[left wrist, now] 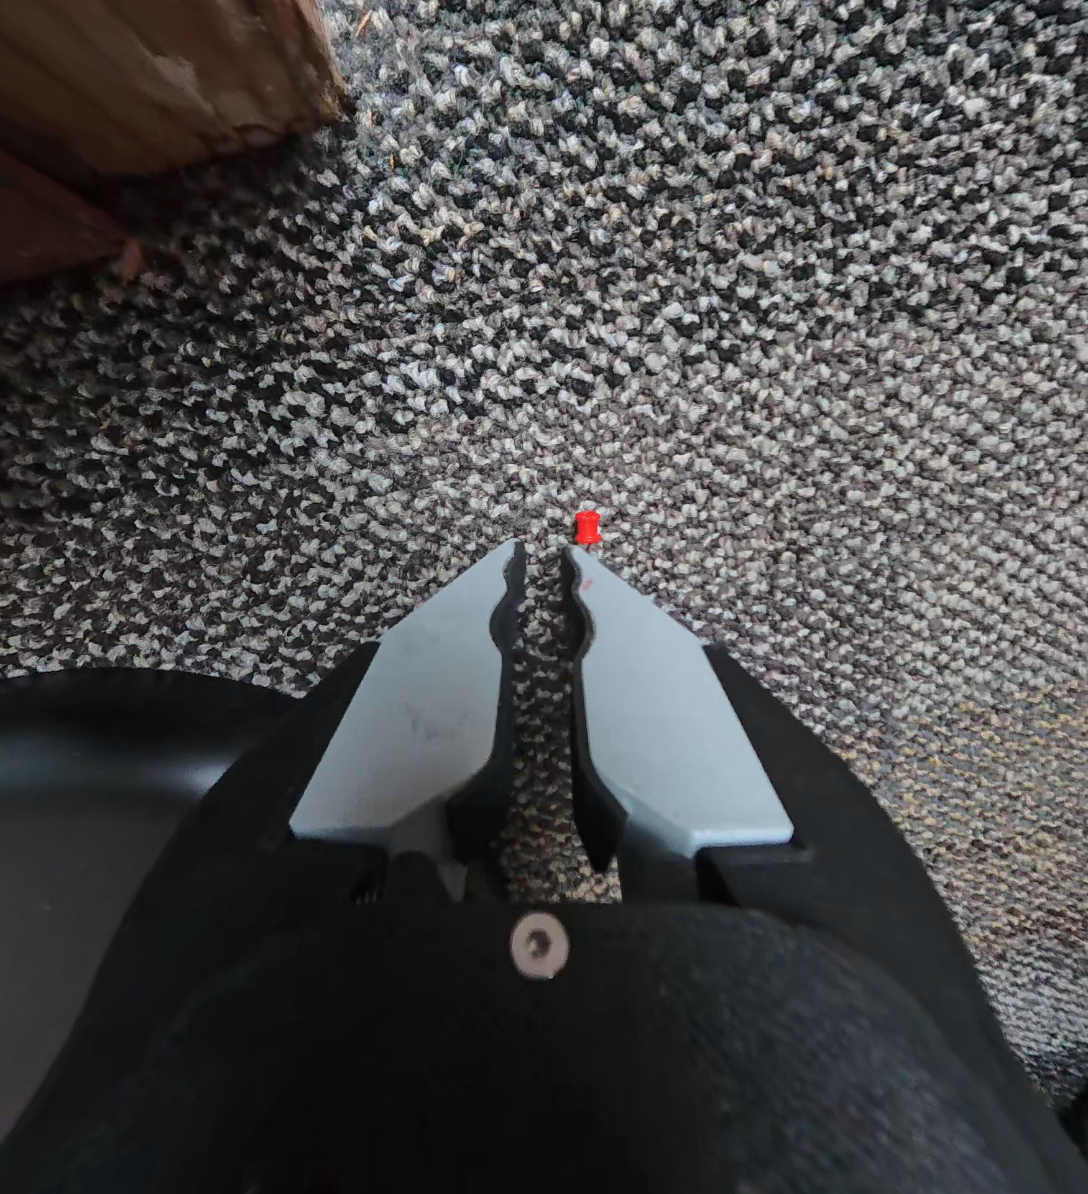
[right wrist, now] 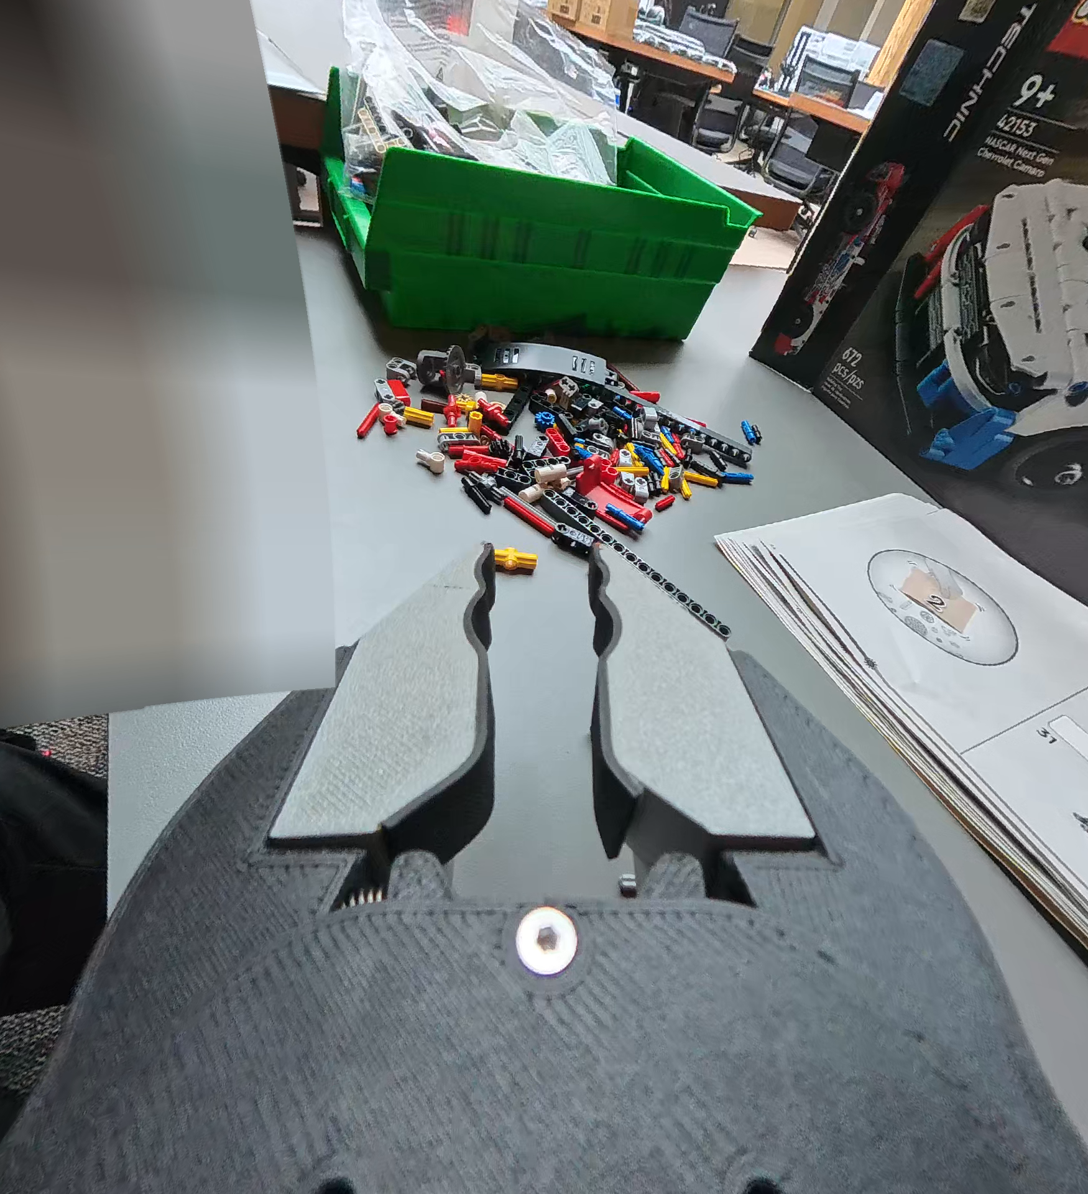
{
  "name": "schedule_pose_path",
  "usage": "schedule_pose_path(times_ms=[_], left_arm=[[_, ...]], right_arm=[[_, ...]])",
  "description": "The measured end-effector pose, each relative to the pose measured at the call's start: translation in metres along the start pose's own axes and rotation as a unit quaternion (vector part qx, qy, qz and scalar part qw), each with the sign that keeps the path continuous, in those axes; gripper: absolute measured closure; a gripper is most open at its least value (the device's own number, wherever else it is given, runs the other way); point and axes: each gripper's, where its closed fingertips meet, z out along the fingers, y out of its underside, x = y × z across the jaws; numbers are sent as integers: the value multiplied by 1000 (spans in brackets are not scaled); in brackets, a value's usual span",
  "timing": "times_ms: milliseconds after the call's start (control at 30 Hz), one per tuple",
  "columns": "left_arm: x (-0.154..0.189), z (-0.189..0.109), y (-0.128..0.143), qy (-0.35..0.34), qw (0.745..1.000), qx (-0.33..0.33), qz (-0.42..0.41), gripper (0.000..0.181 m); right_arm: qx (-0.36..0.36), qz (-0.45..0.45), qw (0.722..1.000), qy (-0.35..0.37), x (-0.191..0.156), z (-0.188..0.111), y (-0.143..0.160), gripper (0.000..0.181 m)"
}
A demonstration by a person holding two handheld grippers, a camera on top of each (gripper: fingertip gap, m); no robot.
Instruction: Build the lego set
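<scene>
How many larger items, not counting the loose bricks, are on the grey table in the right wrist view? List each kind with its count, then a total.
Green bin: 1
Set box: 1
Instruction booklet: 1
Clear plastic bags: cannot count, bunched together in the bin
Total: 3, besides the bags

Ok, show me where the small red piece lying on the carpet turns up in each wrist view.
Left wrist view: the red piece lies at centre, just beyond the right fingertip of the left hand-held gripper.
Right wrist view: not clearly in it; a red speck at lower left is too small to tell.
Shared landmark: the speckled grey carpet, seen at the lower left edge in the right view.
</scene>
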Motion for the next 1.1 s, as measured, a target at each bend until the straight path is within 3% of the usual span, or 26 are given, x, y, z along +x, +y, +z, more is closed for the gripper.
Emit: schedule_pose_path(times_ms=[100,233,333,533,833,1100], left_arm=[[2,-3,-2,1,1000,8,12,174],[16,-3,-2,27,999,20,9,158],[15,-1,-4,6,1000,24,11,157],[21,-1,-4,30,999,28,3,144],[5,2,-5,-32,999,10,7,179],[4,0,-3,-17,1000,10,11,179]], right_arm=[[-2,-1,1000,-2,-1,0,1,157],[-5,-3,1000,-3,-2,1,1,158],[-7,-7,1000,-4,-3,2,2,161],[-10,-11,1000,-6,-4,3,3,162],[-13,-13,1000,-8,-5,3,4,163],[-14,-15,1000,-10,-7,3,4,163]])
